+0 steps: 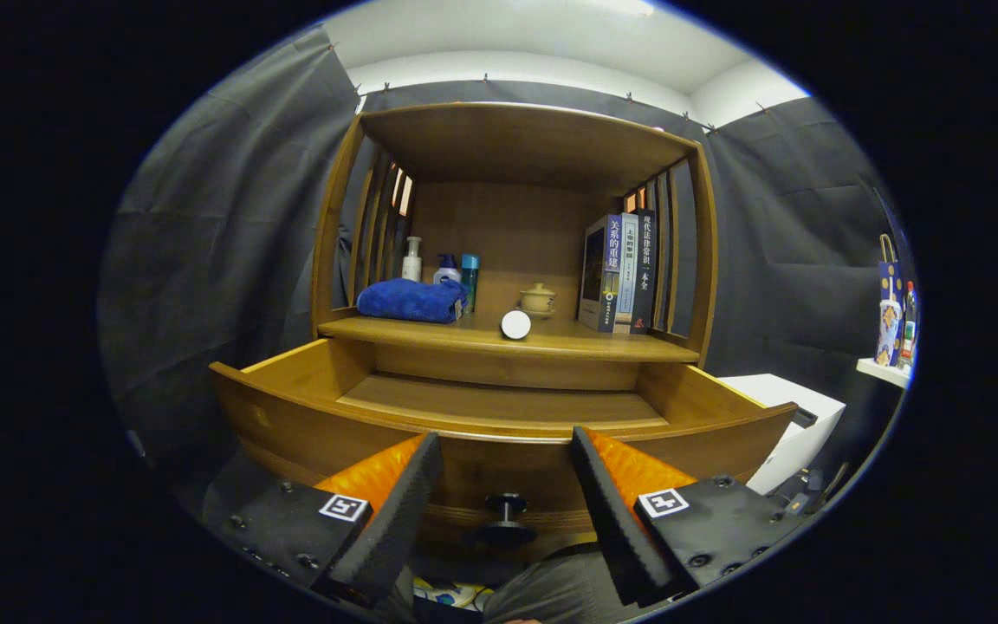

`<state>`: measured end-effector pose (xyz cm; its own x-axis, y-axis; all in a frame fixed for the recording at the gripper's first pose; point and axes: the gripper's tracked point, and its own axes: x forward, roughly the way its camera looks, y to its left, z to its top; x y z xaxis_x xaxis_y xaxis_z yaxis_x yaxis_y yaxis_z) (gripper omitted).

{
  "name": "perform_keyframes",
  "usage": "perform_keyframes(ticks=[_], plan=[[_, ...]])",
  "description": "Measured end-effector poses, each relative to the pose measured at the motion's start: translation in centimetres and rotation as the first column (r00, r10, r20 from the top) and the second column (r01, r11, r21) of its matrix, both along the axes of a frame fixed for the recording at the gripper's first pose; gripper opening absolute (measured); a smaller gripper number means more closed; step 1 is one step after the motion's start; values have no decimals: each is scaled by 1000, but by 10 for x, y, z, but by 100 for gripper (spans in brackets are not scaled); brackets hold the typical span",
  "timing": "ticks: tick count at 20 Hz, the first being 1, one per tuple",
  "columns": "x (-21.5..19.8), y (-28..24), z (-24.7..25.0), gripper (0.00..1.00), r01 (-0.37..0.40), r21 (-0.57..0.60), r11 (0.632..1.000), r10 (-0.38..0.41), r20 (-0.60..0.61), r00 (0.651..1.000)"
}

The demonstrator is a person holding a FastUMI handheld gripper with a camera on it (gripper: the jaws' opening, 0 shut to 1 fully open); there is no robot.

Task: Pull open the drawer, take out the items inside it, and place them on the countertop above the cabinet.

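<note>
Standing spread apart with nothing between them, the jaws of the gripper (506, 472) hang just in front of the pulled-out drawer (499, 412). A dark round knob (506, 505) on the drawer's front sits in the gap between the two fingers, lower than their tips and touched by neither. From the knob upward, the drawer's curved front rim crosses just behind the fingertips, and its wooden floor beyond looks bare as far as it shows; the near part of the inside is hidden behind the front panel. Above the drawer, the worktop (430, 331) of the cabinet carries a small white round object (515, 324) near its front edge, almost straight above the knob. Behind that object stands a small lidded cup (538, 299). Left of the knob's line lies a folded blue towel (411, 300), with three bottles (444, 269) upright behind it against the back panel. Right of the lidded cup, a row of books (620, 273) stands upright by the slatted side wall. A white box (789, 416) sits outside the cabinet, beside the drawer's right end.
</note>
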<state>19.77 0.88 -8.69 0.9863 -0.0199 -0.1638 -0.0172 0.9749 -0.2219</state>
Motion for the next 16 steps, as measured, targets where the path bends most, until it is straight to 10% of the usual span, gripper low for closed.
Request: perform_keyframes(ticks=[16], plan=[[63, -4, -3, 98, -6, 12, 1000, 6, -3, 1000]])
